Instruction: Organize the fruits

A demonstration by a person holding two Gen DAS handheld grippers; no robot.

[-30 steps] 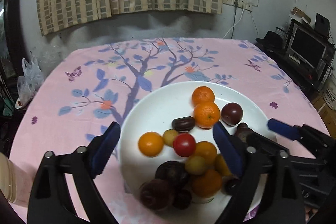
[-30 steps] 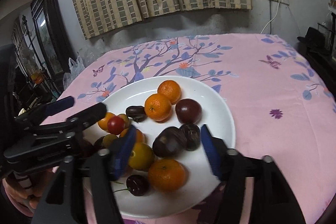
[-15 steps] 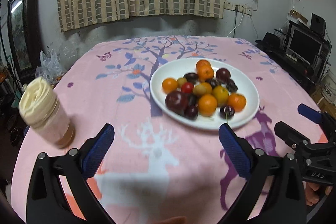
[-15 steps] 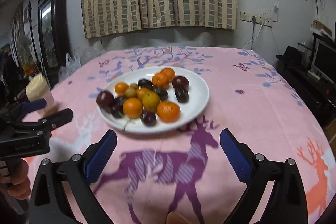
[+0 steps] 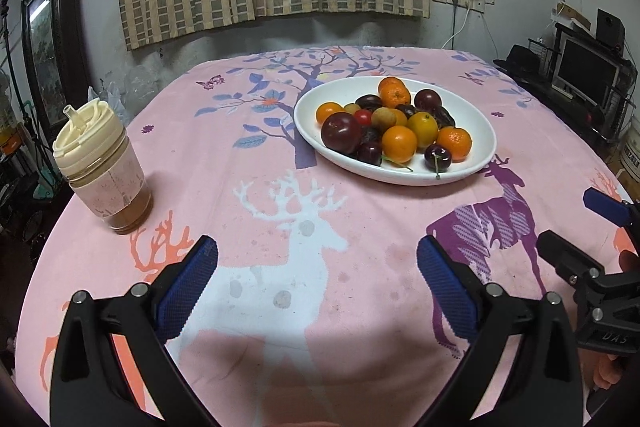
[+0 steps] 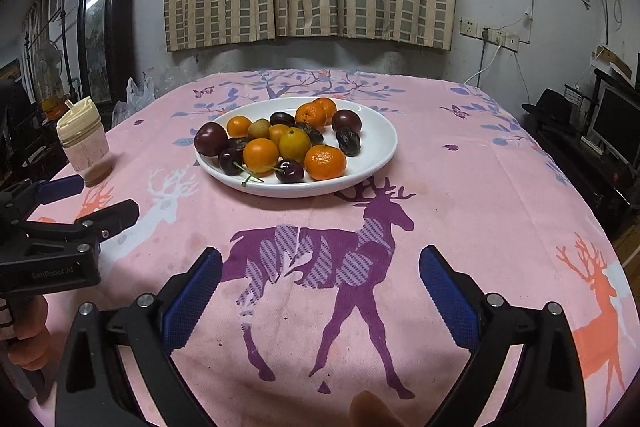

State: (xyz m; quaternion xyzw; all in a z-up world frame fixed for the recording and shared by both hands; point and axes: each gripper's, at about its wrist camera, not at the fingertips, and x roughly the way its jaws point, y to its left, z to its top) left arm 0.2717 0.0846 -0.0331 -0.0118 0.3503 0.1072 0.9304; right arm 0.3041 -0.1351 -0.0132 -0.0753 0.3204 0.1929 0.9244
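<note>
All the fruits [image 5: 394, 131] we can see sit heaped together on the white plate [image 5: 476, 119], far side of the pink tablecloth [image 5: 280, 195], with none lying loose on the cloth. We judge the gathering done, or nearly so; whether any sorting by kind is left, we cannot tell, since oranges, plums and cherries lie mixed. Our left gripper [image 5: 318, 281] hovers over the near edge of the cloth, jaws spread wide and holding nothing; our right gripper [image 6: 320, 285] does the same, well apart from the plate. A lidded cup [image 5: 100, 167] stands off to the left. A second ago both grippers hung right over the plate, fingers among the fruit; since then we have pulled back toward ourselves, and the whole plate now shows.
</note>
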